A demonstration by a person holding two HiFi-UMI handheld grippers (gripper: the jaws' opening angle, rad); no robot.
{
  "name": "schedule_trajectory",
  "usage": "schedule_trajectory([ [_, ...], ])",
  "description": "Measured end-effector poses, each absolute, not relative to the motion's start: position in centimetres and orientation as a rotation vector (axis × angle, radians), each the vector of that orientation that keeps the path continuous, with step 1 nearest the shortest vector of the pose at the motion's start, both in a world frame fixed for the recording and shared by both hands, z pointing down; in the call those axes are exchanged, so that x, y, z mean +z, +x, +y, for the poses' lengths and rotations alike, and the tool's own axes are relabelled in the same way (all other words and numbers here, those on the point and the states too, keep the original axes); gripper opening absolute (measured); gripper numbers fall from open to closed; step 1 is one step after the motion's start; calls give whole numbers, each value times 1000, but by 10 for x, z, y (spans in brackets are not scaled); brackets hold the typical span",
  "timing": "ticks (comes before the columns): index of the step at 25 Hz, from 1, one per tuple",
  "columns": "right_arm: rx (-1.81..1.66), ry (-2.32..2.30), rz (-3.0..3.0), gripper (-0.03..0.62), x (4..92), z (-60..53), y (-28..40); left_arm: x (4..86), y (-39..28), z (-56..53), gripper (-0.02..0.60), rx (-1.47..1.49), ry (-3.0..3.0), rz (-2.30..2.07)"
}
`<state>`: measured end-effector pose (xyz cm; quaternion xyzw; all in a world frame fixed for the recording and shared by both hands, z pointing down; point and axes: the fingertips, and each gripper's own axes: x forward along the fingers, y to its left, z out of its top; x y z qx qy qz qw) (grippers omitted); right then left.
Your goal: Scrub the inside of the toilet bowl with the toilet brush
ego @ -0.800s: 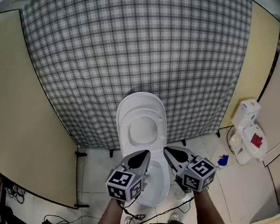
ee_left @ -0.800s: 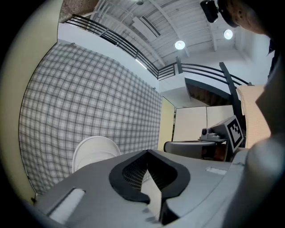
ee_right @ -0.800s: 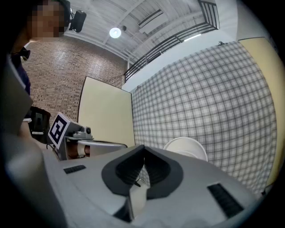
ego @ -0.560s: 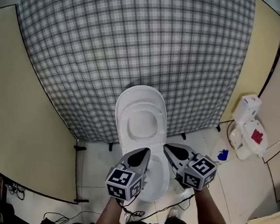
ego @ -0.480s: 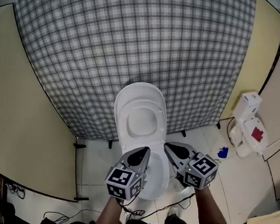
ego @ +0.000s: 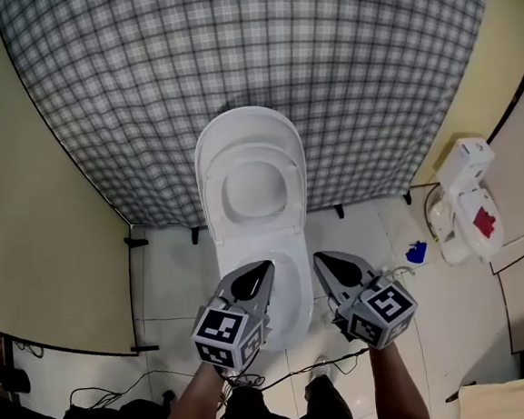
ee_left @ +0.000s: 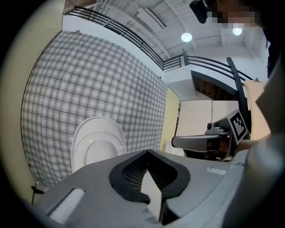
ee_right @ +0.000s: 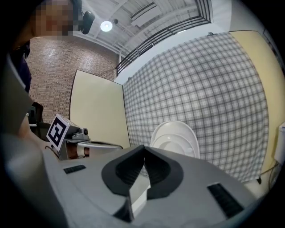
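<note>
The white toilet (ego: 258, 250) stands against a checked curtain, its lid (ego: 252, 182) raised and the bowl open below. My left gripper (ego: 264, 269) hovers over the bowl's left rim, and my right gripper (ego: 321, 259) is just off the right rim. Both are shut with nothing between their jaws. The left gripper view has the lid (ee_left: 95, 144) ahead and the right gripper (ee_left: 200, 141) beside it. In the right gripper view the lid (ee_right: 176, 140) is ahead, with the left gripper (ee_right: 84, 143) to the left. I see no toilet brush clearly.
A white plastic container with a red patch (ego: 467, 209) stands on the tiled floor at the right, with a small blue object (ego: 417, 252) near it. Beige partition panels (ego: 35, 224) flank the curtain (ego: 248, 50). Cables (ego: 97, 405) lie at the lower left.
The view has shifted, so the toilet now sits higher and larger in the picture. Both grippers keep their side-by-side pose, still shut, a little lower in the picture.
</note>
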<state>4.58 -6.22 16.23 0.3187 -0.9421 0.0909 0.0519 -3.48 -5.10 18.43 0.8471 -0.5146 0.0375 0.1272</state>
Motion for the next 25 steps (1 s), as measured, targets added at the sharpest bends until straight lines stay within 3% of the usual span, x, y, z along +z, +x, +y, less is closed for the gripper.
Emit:
schedule_trajectory([
  [11,396,1076,-2783,5,267,-72,73,294,-21,-58,9,144,2398,-1451],
  [25,563,1344,-2562,34,414,-77,171,419,34,-61,11,167,2380,-1277],
])
